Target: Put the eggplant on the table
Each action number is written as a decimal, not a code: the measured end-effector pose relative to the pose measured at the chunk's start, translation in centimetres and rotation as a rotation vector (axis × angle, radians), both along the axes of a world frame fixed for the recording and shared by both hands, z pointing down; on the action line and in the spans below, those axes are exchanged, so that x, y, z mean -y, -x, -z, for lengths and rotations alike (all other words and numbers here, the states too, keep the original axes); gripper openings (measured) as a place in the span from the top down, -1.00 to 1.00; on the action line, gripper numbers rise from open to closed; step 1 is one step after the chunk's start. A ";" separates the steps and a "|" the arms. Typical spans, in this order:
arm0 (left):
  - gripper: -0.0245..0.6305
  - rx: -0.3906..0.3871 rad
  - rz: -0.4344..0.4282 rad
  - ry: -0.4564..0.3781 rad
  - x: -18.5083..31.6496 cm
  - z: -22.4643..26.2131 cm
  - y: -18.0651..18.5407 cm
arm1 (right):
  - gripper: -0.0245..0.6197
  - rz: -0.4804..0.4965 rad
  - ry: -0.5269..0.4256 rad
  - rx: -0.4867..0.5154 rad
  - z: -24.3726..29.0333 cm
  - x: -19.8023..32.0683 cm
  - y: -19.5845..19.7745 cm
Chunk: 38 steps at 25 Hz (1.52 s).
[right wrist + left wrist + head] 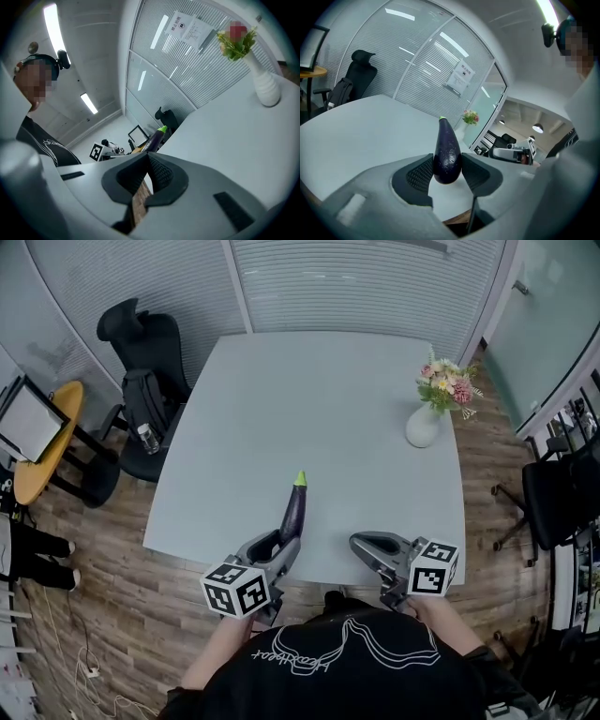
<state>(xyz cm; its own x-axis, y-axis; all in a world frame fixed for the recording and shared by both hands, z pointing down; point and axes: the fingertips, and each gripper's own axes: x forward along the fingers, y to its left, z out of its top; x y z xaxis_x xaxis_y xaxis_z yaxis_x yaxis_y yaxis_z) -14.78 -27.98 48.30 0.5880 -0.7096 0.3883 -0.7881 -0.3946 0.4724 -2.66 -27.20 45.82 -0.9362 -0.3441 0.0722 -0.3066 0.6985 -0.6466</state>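
Head view: left gripper (286, 545) carries eggplant (294, 510) over near edge of table (309, 399), green tip pointing away from person. Contact with tabletop not readable from above.

Left gripper view settles grip: both pads pressed on eggplant's fat purple end.

Right gripper (361, 542) sits just beside, at table edge. Its own view shows jaws closed together, nothing between them.

Only that view catches eggplant side-on, plus vase of flowers (266, 86) close up.

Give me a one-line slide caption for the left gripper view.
Left gripper clamps a dark purple eggplant, stem pointing away over the pale table, flower vase beyond.
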 end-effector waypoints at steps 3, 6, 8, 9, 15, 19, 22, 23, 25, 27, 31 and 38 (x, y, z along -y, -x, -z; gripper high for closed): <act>0.33 0.001 0.010 0.016 1.1 -1.0 0.2 | 0.90 -0.004 0.014 -0.011 -0.6 0.7 -0.2; 0.33 0.032 0.013 0.031 1.9 -2.4 0.4 | 0.90 -0.005 0.029 -0.011 -1.2 1.0 -0.3; 0.33 0.052 0.014 0.047 2.4 -3.5 0.5 | 0.90 -0.010 0.042 -0.014 -1.7 1.3 -0.6; 0.33 0.062 0.014 0.056 2.7 -4.1 0.5 | 0.90 -0.013 0.048 -0.016 -1.9 1.4 -0.7; 0.33 0.109 0.014 0.111 4.0 -7.9 0.8 | 0.90 -0.027 0.083 -0.033 -3.4 2.2 -1.5; 0.33 0.143 0.000 0.137 4.7 -10.1 0.6 | 0.90 -0.026 0.103 -0.040 -4.3 2.4 -1.7; 0.33 0.152 -0.029 0.144 5.0 -11.5 0.1 | 0.90 -0.030 0.119 -0.036 -4.7 2.6 -1.8; 0.33 0.157 -0.035 0.152 5.0 -12.0 0.0 | 0.90 -0.031 0.126 -0.038 -4.9 2.6 -1.8; 0.33 0.168 -0.043 0.169 5.0 -12.9 -0.1 | 0.90 -0.032 0.137 -0.041 -5.3 2.4 -1.9; 0.33 0.187 -0.050 0.181 5.0 -13.7 -0.2 | 0.90 -0.036 0.148 -0.043 -5.7 2.3 -2.1; 0.33 0.232 -0.065 0.198 5.1 -15.0 -0.3 | 0.90 -0.043 0.166 -0.050 -6.2 2.3 -2.4; 0.33 0.259 -0.056 0.220 5.1 -16.1 0.0 | 0.90 -0.065 0.191 -0.054 -6.8 1.9 -2.8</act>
